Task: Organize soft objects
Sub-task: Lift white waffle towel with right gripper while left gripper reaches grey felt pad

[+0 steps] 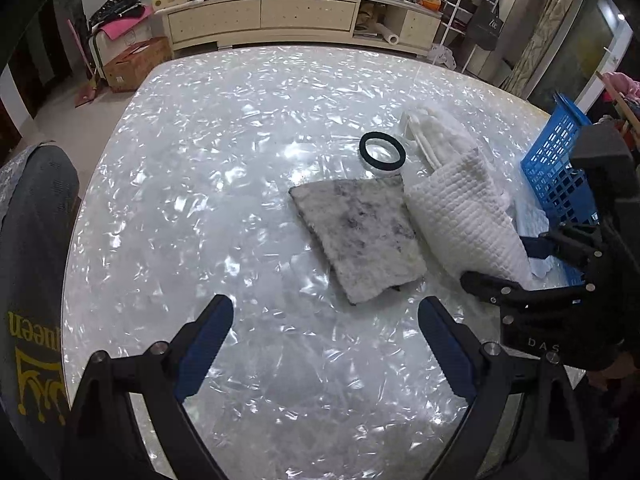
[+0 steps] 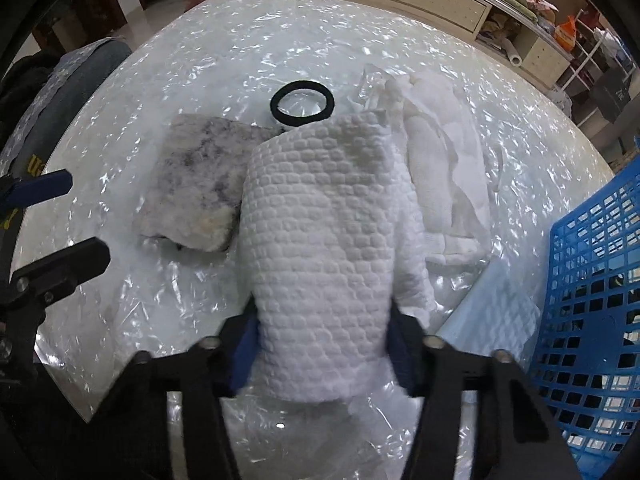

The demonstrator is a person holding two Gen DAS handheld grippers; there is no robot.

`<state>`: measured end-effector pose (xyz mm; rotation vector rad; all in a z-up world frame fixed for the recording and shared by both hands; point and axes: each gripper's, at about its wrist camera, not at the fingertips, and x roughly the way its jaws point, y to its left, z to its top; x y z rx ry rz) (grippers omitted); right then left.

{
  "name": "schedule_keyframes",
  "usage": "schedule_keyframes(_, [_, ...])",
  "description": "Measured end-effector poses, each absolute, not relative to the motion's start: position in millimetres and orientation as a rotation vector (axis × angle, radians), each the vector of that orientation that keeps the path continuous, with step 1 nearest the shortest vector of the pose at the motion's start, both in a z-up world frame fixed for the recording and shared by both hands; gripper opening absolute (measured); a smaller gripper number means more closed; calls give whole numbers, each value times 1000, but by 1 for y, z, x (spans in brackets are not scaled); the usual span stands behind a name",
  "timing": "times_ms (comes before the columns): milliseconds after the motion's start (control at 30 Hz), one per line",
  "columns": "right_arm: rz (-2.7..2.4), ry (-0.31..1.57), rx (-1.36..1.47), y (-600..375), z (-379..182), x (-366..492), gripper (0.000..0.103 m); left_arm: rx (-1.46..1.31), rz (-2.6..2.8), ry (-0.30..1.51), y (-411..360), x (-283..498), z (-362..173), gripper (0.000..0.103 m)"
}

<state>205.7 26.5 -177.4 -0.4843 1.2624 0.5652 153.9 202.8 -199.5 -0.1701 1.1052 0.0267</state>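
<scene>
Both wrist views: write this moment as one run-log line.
right gripper: shut on white waffle cloth | left gripper: open, empty | grey pad, black ring: on table | blue basket: right

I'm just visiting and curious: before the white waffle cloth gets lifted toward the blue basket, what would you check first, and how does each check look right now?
1. Right gripper has the waffle cloth between its fingers: ok, both pads press its sides.
2. Grip is firm enough to lift: cannot tell; the cloth is soft and bunched.
3. Cloth is free of its neighbours: not ok, its far end lies over the grey pad and against the white rags.
4. Left gripper is out of the way: ok, open over bare table, holding nothing.
5. Basket is close by: ok, just right of the cloth.
6. Hair band is clear of the lift: ok, lying apart.
</scene>
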Motion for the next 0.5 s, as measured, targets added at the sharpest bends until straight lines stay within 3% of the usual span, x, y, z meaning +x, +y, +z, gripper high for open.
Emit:
schedule_keyframes(67, [567, 1254, -490, 28, -175, 203, 32, -172, 27, 1106, 203, 154, -199, 93])
schedule_keyframes(167, [573, 1252, -456, 23, -166, 198, 24, -174, 22, 1102, 203, 152, -197, 93])
schedule_keyframes(500, [569, 1221, -376, -1, -140, 199, 22, -168, -2, 1091, 201, 158, -191, 93])
